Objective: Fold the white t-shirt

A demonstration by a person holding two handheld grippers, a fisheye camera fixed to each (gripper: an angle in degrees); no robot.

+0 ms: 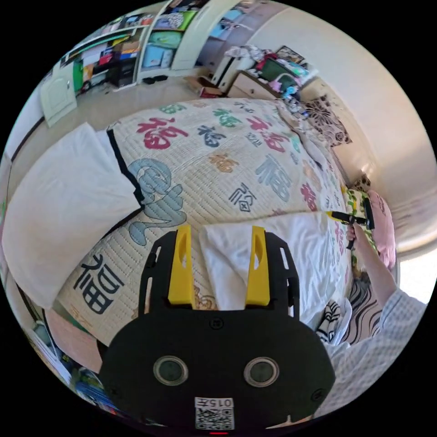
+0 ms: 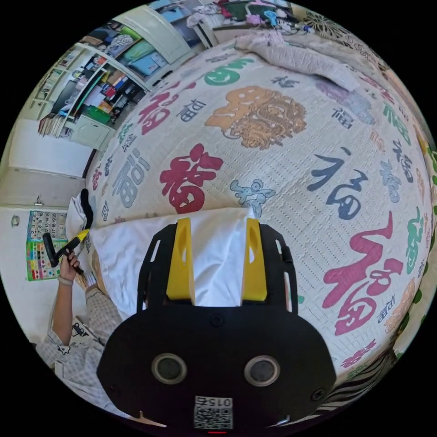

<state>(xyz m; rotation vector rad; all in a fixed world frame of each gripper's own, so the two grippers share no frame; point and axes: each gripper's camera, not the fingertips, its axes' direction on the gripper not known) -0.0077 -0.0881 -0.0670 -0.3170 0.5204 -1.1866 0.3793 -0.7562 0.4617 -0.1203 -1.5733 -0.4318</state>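
The white t-shirt (image 1: pixel 300 246) lies stretched in a band across the near edge of the patterned quilt (image 1: pixel 218 150). My left gripper (image 1: pixel 221 232) stands open over one end of it, and a shirt corner shows between the yellow jaws without being pinched. At the far right of the left gripper view, a hand holds the right gripper (image 1: pixel 350 219) at the other end. My right gripper (image 2: pixel 218 225) is open too, with the white t-shirt (image 2: pixel 123 255) lying between and under its jaws. The left gripper (image 2: pixel 68 246) shows small at the left, held in a hand.
A white cloth with black trim (image 1: pixel 63 205) lies at the quilt's left side. A crumpled blanket (image 2: pixel 296 54) sits at the far end of the quilt (image 2: pixel 282 182). Shelves (image 1: pixel 114 54) and a cluttered dresser (image 1: pixel 259 82) stand beyond. The person's checked sleeve (image 1: pixel 378 337) is at lower right.
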